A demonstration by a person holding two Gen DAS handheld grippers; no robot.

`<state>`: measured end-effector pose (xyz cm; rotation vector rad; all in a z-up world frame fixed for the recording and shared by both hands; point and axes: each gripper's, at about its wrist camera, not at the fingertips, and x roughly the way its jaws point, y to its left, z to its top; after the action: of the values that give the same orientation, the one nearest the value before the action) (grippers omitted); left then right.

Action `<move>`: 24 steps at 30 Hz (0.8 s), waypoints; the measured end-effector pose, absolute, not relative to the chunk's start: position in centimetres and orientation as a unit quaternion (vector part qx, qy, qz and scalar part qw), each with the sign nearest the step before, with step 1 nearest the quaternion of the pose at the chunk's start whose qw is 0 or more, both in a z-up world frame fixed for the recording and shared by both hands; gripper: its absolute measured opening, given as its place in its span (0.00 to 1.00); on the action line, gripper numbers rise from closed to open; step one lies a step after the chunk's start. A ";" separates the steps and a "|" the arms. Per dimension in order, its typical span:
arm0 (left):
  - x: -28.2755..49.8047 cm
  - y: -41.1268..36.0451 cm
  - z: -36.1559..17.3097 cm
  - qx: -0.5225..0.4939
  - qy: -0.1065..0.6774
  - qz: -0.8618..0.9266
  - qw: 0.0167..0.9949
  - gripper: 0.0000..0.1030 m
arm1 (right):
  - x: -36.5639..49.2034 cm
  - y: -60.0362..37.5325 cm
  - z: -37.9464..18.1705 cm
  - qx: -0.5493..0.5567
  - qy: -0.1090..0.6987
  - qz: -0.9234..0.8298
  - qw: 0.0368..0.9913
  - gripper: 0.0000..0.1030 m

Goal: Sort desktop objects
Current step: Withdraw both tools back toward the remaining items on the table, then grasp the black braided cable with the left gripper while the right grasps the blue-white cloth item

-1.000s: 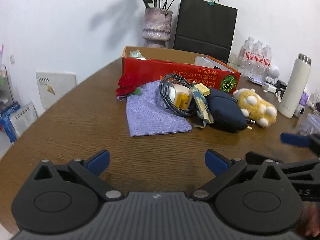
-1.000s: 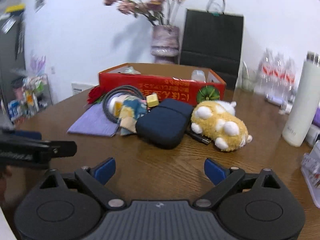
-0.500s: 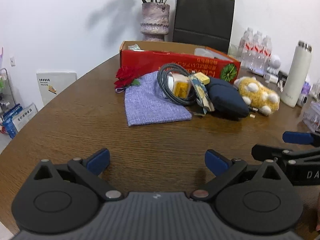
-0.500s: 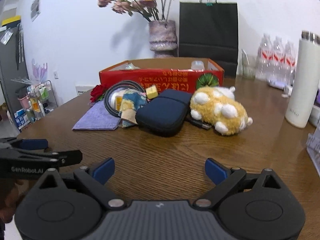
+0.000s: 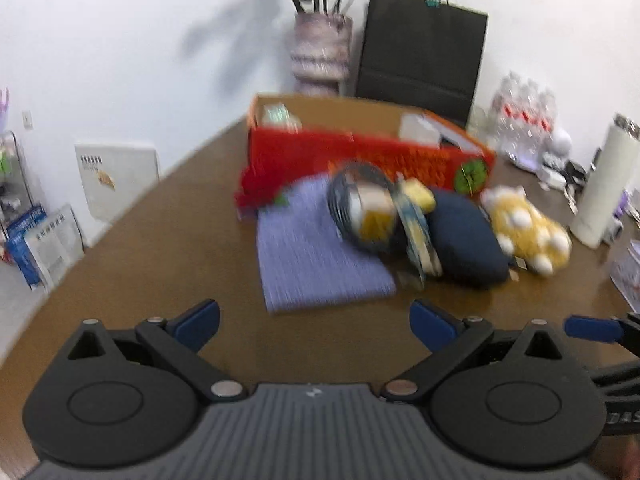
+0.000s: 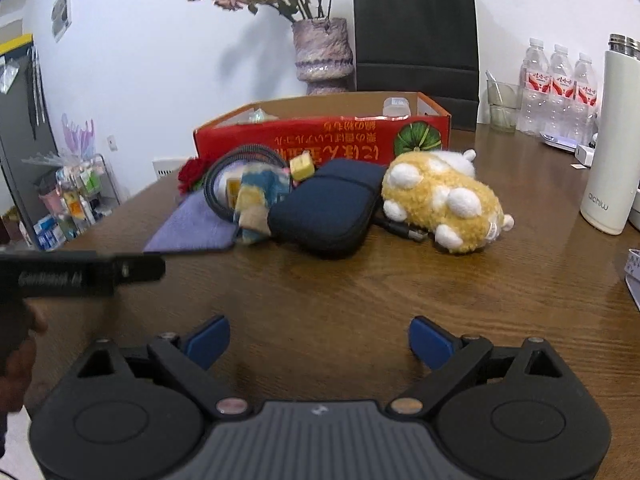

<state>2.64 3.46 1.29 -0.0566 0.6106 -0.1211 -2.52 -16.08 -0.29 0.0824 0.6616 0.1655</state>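
Note:
A pile lies on the brown table in front of a red cardboard box: a purple cloth pouch, a coiled cable around a white charger, a dark blue case, a yellow plush toy and a red fabric rose. My left gripper is open and empty, short of the pouch. My right gripper is open and empty, short of the blue case.
A white flask stands at the right, water bottles behind it. A vase of dried flowers and a black paper bag stand behind the box. The left gripper's body shows at the right view's left edge.
Both grippers have moved forward toward the pile, which looks larger now. The left view is blurred from motion. Both stay open and empty.

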 end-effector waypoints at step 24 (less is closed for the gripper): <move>15.5 1.9 2.7 -0.054 0.325 -0.135 0.934 0.23 | 8.5 -10.3 1.4 0.010 0.299 0.167 0.939 0.09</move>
<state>15.52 1.91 2.66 -0.1106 0.6650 -0.2763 8.49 -10.33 1.45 0.0202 0.6101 0.3415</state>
